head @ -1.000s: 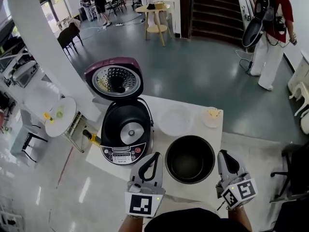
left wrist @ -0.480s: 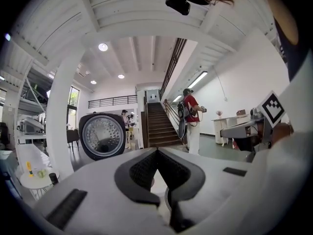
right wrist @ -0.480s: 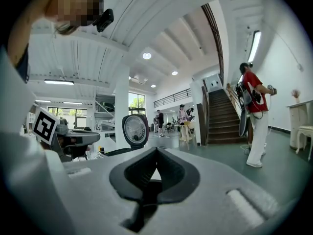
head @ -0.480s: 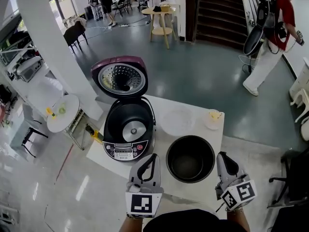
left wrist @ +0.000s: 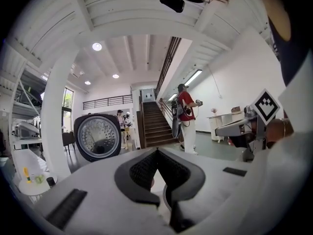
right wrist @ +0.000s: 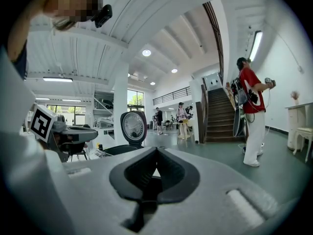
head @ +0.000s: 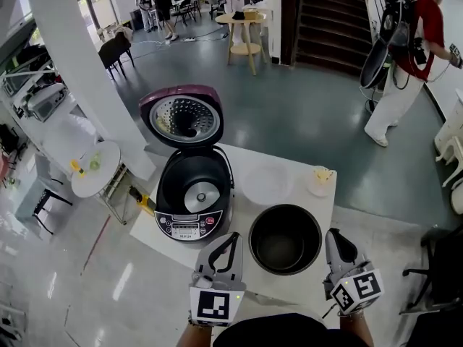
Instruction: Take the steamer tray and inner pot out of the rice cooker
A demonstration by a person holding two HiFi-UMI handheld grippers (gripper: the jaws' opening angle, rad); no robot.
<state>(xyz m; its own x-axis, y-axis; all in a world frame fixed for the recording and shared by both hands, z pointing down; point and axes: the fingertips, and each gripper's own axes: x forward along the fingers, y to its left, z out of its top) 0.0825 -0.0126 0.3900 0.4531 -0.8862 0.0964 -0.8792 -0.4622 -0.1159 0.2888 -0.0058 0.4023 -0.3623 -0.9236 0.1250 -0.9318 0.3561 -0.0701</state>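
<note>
Our left tongs and right tongs, both closed on nothing, flank the inner pot at lower centre of the bench. The steamer tray lies just above it, right of the open rice cooker.

Inner pot stands beside open rice cooker.

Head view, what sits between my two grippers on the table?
The round black inner pot, flanked by left gripper and right gripper, in the head view.
</note>
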